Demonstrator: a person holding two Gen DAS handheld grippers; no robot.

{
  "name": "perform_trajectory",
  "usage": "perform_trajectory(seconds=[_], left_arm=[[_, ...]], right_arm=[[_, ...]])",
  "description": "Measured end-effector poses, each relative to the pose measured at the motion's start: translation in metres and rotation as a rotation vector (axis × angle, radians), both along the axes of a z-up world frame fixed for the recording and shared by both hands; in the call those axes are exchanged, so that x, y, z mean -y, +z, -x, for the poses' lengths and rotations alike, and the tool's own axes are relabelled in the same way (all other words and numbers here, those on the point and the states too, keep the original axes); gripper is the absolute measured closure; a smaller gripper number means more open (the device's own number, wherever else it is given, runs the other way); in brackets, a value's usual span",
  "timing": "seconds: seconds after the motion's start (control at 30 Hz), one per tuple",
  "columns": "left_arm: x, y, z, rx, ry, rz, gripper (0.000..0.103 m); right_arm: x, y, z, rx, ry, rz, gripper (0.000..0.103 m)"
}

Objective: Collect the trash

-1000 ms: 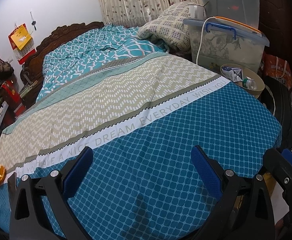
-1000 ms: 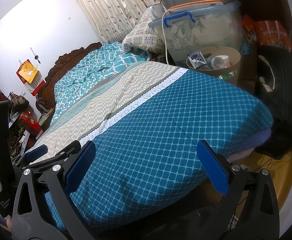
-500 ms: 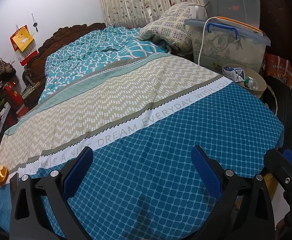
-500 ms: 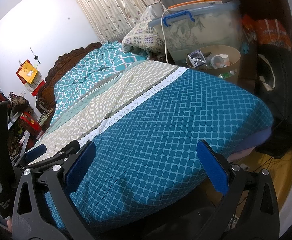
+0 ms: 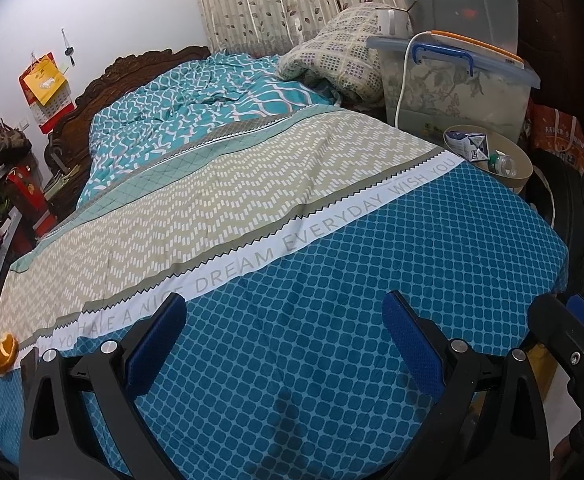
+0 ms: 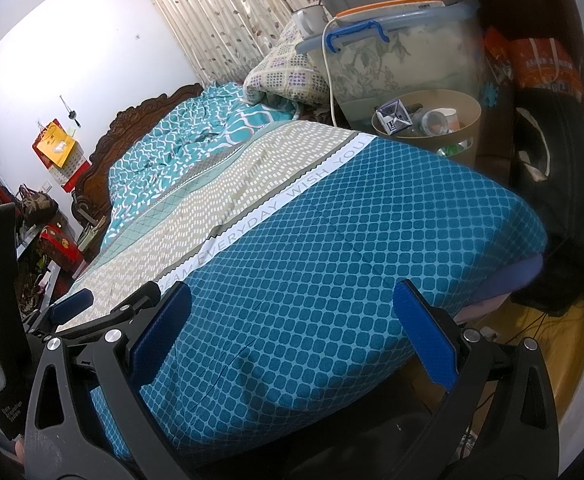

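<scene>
A: Why do both grippers hang over the foot of the bed [image 5: 332,280] with nothing in them?

B: The left gripper [image 5: 284,344] and right gripper [image 6: 292,332] have jaws spread wide and empty, seemingly between pickups. An orange peel [image 5: 2,352] lies at the bed's left edge, near the left one.

A: And the wastebasket [image 6: 466,120]?

B: Beside the bed's far right side, already holding a carton and bottle.

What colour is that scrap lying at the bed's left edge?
Orange: the peel, seen best in the left wrist view.

Bed [image 5: 332,240], patterned cover; orange peel [image 5: 2,352] at left edge
</scene>
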State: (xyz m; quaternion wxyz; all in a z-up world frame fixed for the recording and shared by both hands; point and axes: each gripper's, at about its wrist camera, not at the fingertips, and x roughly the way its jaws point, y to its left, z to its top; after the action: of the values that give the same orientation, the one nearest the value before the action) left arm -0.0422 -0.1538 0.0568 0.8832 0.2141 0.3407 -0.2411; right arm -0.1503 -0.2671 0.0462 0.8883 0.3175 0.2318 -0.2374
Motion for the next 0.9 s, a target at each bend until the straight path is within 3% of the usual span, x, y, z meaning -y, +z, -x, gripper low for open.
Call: perform_trajectory(seconds=[0.9], left_arm=[[-0.0021, -0.0055, 0.0017, 0.005, -0.011, -0.013, 0.009]], right_arm=[[-0.0003, 0.0000, 0.0003, 0.000, 0.000, -0.003, 0.003]])
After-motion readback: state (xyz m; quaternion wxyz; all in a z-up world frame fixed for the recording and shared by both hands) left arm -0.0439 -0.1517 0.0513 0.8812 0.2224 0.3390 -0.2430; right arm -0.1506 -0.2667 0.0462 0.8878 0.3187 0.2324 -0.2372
